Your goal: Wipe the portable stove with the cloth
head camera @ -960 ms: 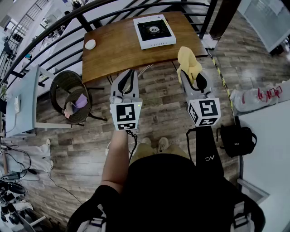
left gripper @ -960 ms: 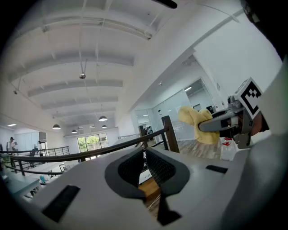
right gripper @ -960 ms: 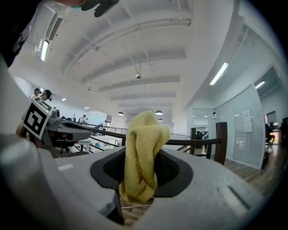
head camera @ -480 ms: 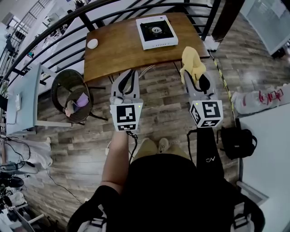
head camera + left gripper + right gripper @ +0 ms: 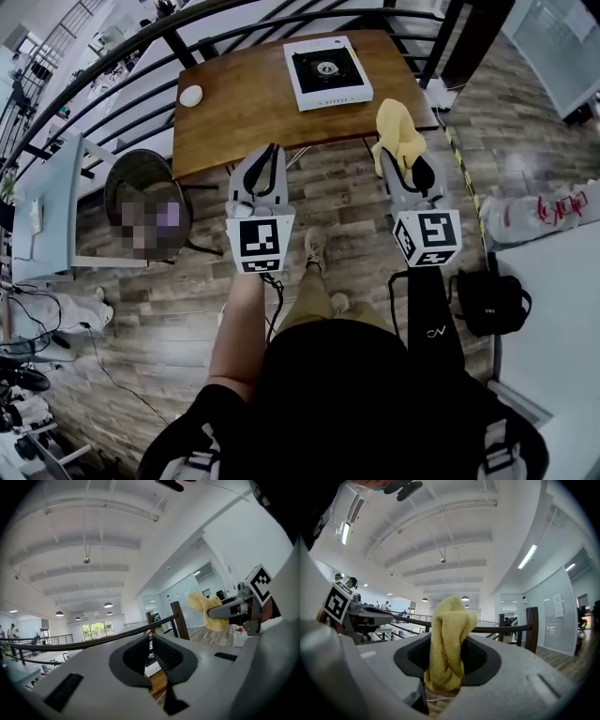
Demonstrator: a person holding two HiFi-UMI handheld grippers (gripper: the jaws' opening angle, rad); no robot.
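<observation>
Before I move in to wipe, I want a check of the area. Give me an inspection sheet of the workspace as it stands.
Surface: wooden table, mostly bare.
Job's things: portable stove on the table's far right part; yellow cloth held in the air, not yet at the stove.
Clutter: small white round object near the table's left edge.
Grippers: left gripper shut, nothing between its jaws; right gripper shut on the cloth; both held off the table.
Cables: white leads below the table's near edge; floor cables at far left.
Surroundings: wicker chair left of the table, black bag on the floor at right, railing behind the table.
</observation>
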